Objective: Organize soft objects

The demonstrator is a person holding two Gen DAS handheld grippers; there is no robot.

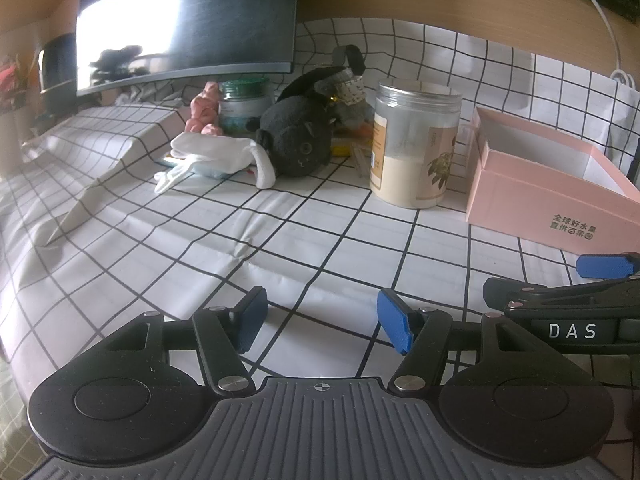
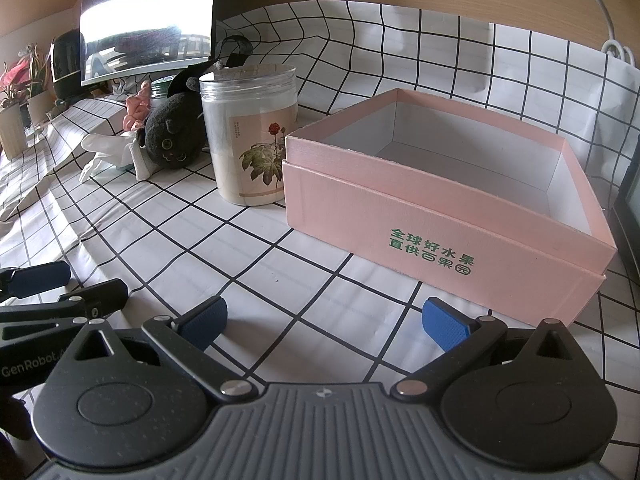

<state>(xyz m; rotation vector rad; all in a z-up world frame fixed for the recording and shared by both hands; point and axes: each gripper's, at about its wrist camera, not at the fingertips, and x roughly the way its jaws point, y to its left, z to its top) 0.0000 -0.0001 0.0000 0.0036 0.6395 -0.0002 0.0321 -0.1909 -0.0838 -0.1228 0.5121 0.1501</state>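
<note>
Nothing sorted yet: pink box (image 2: 440, 216) is empty. Soft stuff sits in a pile at the back by the monitor: black plush cat (image 1: 298, 140), white gloves (image 1: 216, 160), pink toy (image 1: 204, 110). Left gripper (image 1: 322, 320) and right gripper (image 2: 324, 322) both hang with jaws apart, nothing between them, well short of the pile. Powder jar (image 2: 252, 132) stands between pile and box.

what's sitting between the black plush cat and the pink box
A clear plastic jar part full of pale powder stands between the black plush cat and the pink box, close beside the box's left corner. The right wrist view shows it best.
</note>
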